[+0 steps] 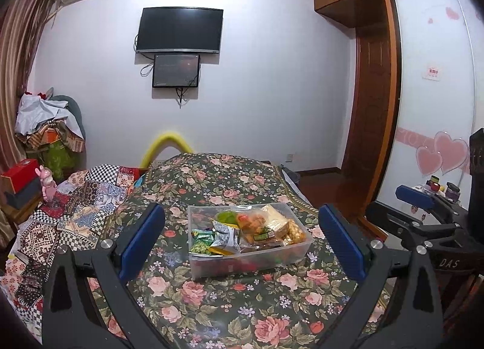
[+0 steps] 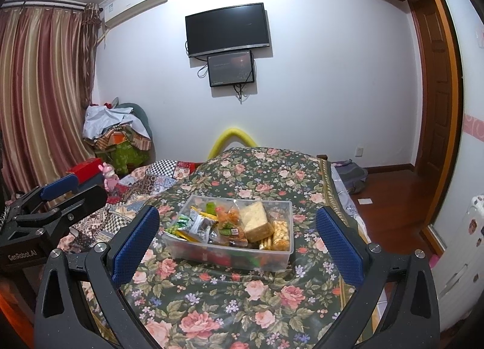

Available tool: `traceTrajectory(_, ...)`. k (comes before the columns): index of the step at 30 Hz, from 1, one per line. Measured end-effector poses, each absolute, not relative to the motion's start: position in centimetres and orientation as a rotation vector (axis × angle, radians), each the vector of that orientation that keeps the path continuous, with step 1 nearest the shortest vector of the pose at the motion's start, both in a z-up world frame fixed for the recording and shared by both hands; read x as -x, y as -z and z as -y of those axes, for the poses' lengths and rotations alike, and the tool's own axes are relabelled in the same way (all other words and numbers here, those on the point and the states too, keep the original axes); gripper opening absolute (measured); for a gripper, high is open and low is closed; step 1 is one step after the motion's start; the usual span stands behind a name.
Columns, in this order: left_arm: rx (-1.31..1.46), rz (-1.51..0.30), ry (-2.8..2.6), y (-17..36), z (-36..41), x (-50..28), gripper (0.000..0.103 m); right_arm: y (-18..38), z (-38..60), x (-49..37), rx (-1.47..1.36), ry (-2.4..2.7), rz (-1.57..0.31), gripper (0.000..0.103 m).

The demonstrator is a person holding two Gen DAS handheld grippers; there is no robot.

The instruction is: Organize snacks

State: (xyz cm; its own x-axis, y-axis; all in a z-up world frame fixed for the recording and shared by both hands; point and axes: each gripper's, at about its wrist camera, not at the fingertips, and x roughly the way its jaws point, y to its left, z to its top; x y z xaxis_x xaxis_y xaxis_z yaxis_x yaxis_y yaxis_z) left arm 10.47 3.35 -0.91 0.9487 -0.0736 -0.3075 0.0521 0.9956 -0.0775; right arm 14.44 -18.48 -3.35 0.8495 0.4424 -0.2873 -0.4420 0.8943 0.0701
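Both hand-held grippers hung wide and empty above the near edge of the bed (image 1: 211, 303): the left hand-held gripper (image 1: 242, 240) and the right hand-held gripper (image 2: 239, 243). Beyond their blue pads, a clear plastic tub (image 1: 299, 250) of packaged snacks (image 1: 251, 228) sat mid-bed on the floral bedspread, nearer the right edge.

Wall-mounted television (image 1: 181, 29) above floral bedspread (image 1: 230, 303), striped curtains (image 2: 42, 88) beside.
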Motion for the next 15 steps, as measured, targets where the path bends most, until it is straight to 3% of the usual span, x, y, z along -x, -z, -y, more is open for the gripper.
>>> traceTrajectory(15,0.062,-0.324,0.057,1.32,-3.51,-10.55,0.103,3.57,18.45,-14.92,0.007,-0.465,-0.308,0.103)
